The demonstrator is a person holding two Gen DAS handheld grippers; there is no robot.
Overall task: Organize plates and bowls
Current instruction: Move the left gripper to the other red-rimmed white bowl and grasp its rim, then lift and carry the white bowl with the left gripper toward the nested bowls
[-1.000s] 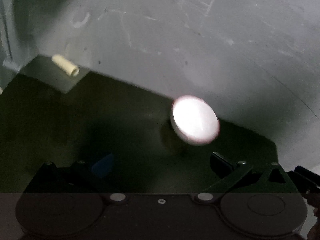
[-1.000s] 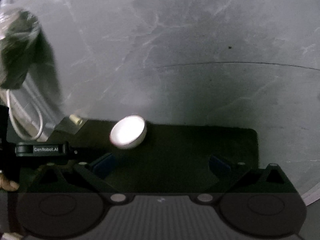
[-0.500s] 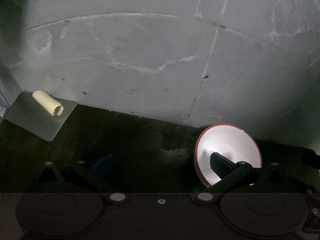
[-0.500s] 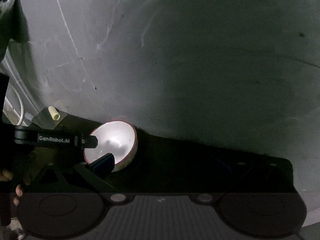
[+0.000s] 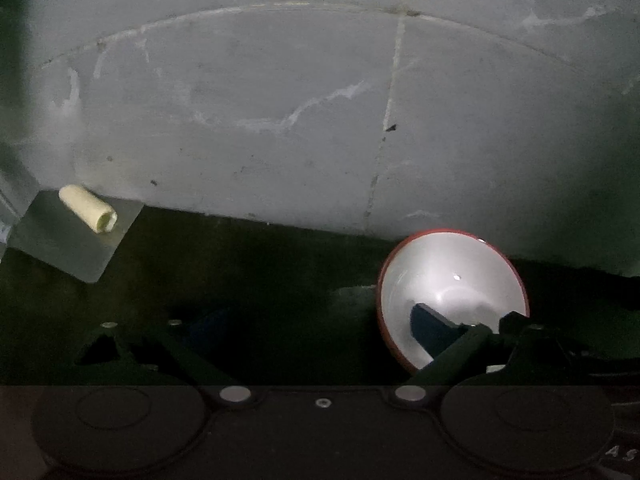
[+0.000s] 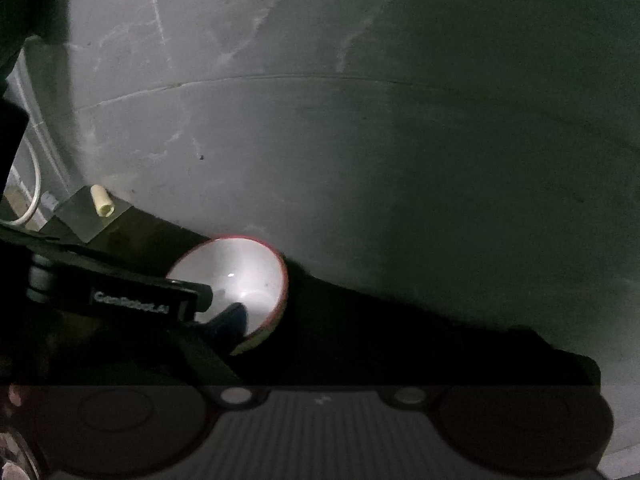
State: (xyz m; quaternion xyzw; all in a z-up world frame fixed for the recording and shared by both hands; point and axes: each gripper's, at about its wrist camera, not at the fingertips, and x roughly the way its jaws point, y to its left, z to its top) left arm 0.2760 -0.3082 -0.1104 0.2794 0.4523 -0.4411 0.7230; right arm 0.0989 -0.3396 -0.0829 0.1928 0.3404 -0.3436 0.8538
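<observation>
The left gripper (image 5: 320, 324) has its jaws spread wide and closing; its right blue-padded finger (image 5: 430, 326) reaches down inside the small round bowl with a white inside and a red rim and outside (image 5: 448, 280), while its other finger sits in shadow well to the left of that bowl, out over the dark mat. So the bowl's near wall lies between the two fingers, and I see no pad pressing on it. The right gripper (image 6: 336, 320) is wide too and also closing; its left blue pad (image 6: 230, 318) dips over the near rim of the same bowl (image 6: 240, 276), and whether it touches the rim I cannot tell. Its other finger is lost in the dark to the right of the bowl. Seen from the right wrist, the black finger of the left gripper, lettered in white (image 6: 128, 300), lies across the bowl's left edge. The bowl stands upright on the dark mat (image 5: 240, 272), close to the mat's far edge, where the grey, scratched stone floor (image 5: 280, 100) begins. Well to the left of the bowl, at the mat's far corner, a short cream-coloured tube (image 5: 88, 214) lies on its side on a pale square sheet (image 5: 68, 248). Beyond that, further left of the bowl in the right wrist view, a white cable (image 6: 34, 196) loops along the floor.
</observation>
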